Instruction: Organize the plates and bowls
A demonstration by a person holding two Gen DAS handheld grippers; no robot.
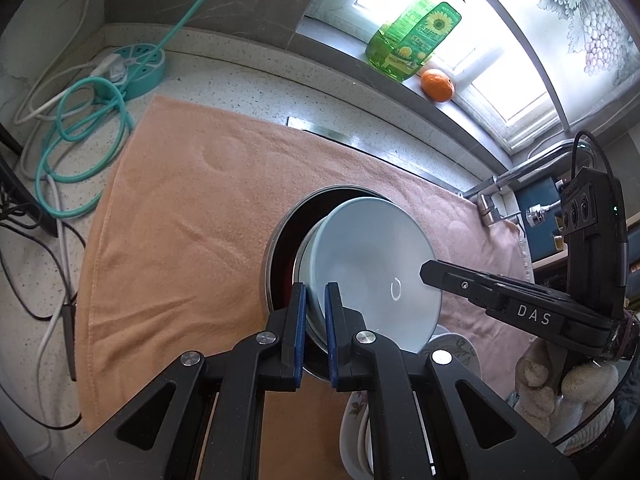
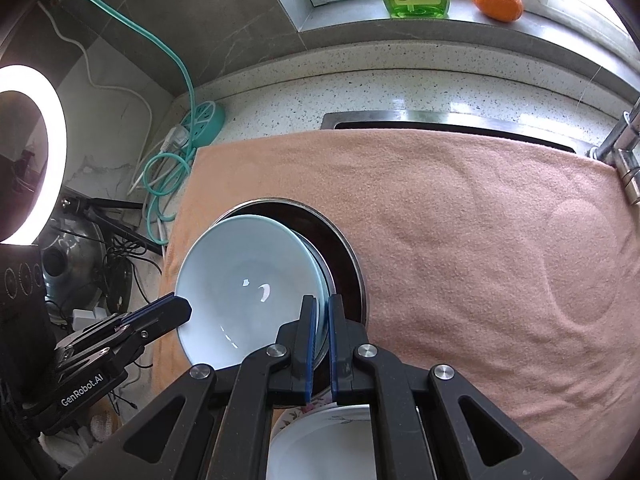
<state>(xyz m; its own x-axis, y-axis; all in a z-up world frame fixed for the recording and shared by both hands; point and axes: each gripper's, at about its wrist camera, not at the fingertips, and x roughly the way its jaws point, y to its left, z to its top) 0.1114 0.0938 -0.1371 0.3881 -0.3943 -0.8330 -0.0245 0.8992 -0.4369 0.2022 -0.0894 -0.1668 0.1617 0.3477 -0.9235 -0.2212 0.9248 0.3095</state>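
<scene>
Left tongs [image 1: 316, 312]: clamping blue bowl [image 1: 372, 268] rim at 9 o'clock.
Right tongs [image 2: 322, 320]: clamping rim at 3 o'clock.
Advice: keeping both grips level while lowering.

A speckled white stone table [image 2: 280, 96] fills the scene, and a peach towel [image 2: 460, 216] covers most of it. At 12 o'clock a grey windowsill [image 2: 400, 26] runs under a bright window [image 1: 460, 20] with frosted grape-pattern glass. On the sill stand a green bottle [image 1: 416, 28] and an orange fruit [image 1: 437, 85]. At 10 o'clock a teal power strip [image 1: 132, 66] lies with coiled cables. A metal faucet [image 2: 624, 148] is at 3 o'clock. A ring light [image 2: 36, 152] glows at 9 o'clock against the grey wall [image 2: 224, 12].
</scene>
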